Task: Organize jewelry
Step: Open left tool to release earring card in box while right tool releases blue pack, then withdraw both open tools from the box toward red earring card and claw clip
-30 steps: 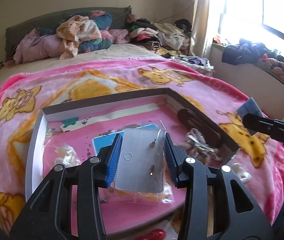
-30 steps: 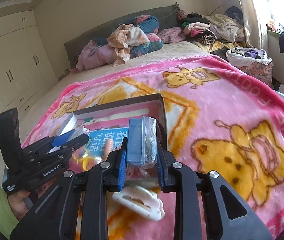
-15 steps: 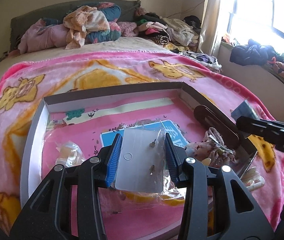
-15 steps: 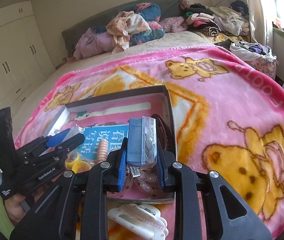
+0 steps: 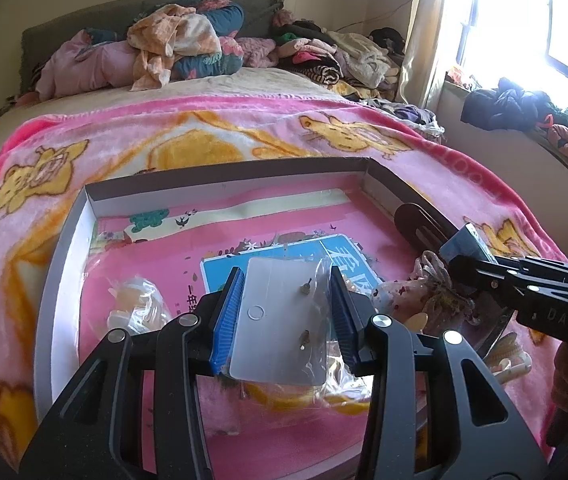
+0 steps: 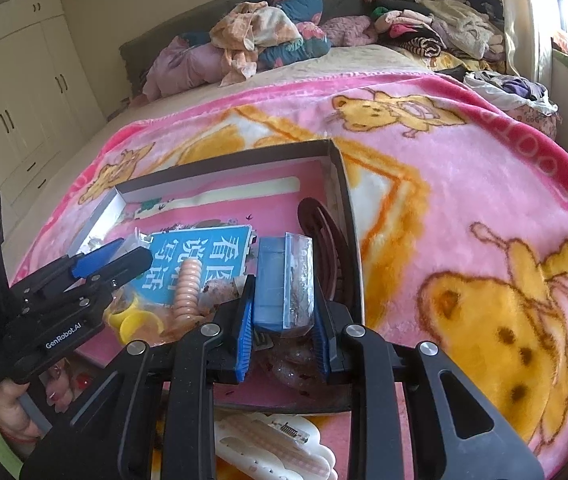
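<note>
Left tool clenched on a translucent earring card in a clear bag, two small studs visible on the card, blue pads pressing both long edges. Card is held above the shallow box, over its near half. Under and just ahead of the left tool: a blue printed label on the box's pink floor. Left of that tool, a clear bag with pale pieces; below the card, a yellow item in plastic, can't tell what. To its right, a sequinned pouch and a dark oval hair clip leaning along the box's right wall. Right tool clenched on a small clear case with a blue insert, held upright over the near right corner of the box; contents too blurred to read. Left of the right tool inside the box: a peach spiral hair tie and yellow rings. Directly beneath the right tool, outside the box's near edge, a white cloud-shaped clip lies on the pink bear blanket. Box sits on that blanket on the bed. Right tool also shows at the right edge of the left camera, well apart from the left one. Piled clothes at the bed's far end.
</note>
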`<state>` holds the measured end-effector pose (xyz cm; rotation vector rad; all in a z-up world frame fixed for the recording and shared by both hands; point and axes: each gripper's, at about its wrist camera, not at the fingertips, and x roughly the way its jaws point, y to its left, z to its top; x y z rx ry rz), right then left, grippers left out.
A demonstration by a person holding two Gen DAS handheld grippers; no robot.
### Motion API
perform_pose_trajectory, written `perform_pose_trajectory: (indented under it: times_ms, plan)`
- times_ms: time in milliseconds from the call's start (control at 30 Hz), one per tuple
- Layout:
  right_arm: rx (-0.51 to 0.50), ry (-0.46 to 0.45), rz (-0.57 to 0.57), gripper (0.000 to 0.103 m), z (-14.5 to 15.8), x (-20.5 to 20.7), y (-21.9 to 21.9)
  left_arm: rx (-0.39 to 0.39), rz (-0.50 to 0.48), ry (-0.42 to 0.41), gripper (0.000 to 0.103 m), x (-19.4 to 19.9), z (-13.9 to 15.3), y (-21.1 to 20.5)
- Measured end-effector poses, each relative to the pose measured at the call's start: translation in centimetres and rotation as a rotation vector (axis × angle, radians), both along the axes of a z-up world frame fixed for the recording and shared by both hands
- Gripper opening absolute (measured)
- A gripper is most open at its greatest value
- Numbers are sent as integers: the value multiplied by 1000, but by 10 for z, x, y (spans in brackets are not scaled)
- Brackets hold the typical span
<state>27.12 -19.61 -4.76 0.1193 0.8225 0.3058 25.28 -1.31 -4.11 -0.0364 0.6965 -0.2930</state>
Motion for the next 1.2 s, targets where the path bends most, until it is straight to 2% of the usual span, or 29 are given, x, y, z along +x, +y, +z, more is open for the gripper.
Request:
perform_pose_trajectory:
  times_ms: [200, 500, 900, 1200]
  plan:
    - [17, -4, -1, 25, 0, -3, -1, 3, -2, 1, 34, 0, 0, 0]
    - [46, -24, -14, 35, 7, -15, -9, 7, 4, -5, 37, -1, 0, 1]
    - [58, -42, -33, 44, 13, -28, -15, 15, 12, -21, 57, -10, 6, 5]
    - [64, -70, -57, 64, 20, -44, -21, 10, 34, -45, 68, -23, 16, 11]
